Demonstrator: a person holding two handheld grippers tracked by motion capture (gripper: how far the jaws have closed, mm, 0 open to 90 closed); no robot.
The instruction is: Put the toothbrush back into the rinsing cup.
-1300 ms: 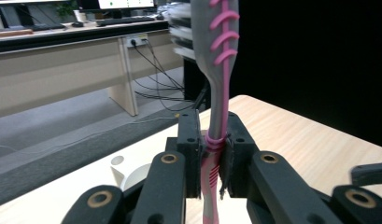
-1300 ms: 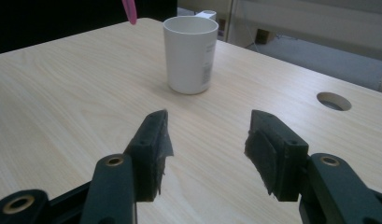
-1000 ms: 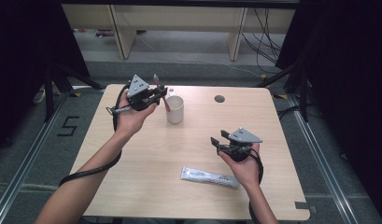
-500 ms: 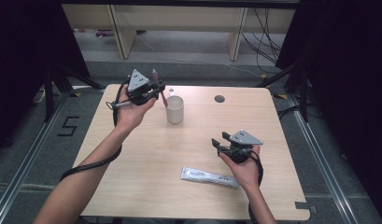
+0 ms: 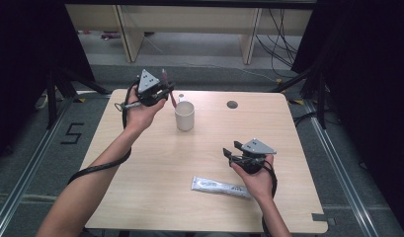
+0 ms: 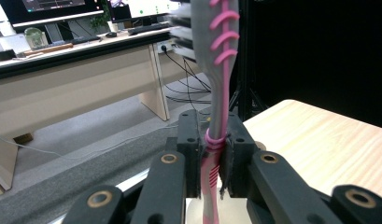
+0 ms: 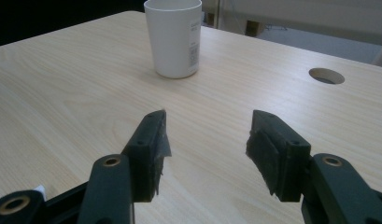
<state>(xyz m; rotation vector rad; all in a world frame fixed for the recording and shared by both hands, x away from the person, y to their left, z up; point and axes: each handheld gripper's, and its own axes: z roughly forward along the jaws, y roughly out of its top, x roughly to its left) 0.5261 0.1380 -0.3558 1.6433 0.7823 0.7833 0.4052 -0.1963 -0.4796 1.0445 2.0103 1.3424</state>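
Here the left gripper (image 5: 166, 90) is being held above the far left part of the table (image 5: 155, 168), its jaws pressed together on a toothbrush (image 5: 165, 79). In the left gripper view, the two black jaws are pinching the toothbrush (image 6: 215, 116) at a pink band on its handle, where the grey upper part is meeting the pink lower part. The brush is standing nearly upright between the pads, its bristled head (image 6: 184, 28) rising toward the top of that view and facing left, while the pink lower handle is running down below the jaws. In the high view, the brush is showing as a thin stick above and below the gripper, its lower end hanging just beside the rim of a white cup (image 5: 184, 115), apart from it as far as can be told.

The cup is standing upright on the table, just to the right of the left hand (image 5: 140, 111). In the right gripper view the cup (image 7: 173, 37) is lying ahead of the jaws, well apart from them, with a round hole (image 7: 326, 75) in the tabletop to its right.

The right gripper (image 5: 230, 153) is hovering over the near right part of the table, its jaws spread wide with nothing between them. A flat white tube (image 5: 220, 186) is lying on the table just beside the right hand (image 5: 254, 177), toward the near edge.
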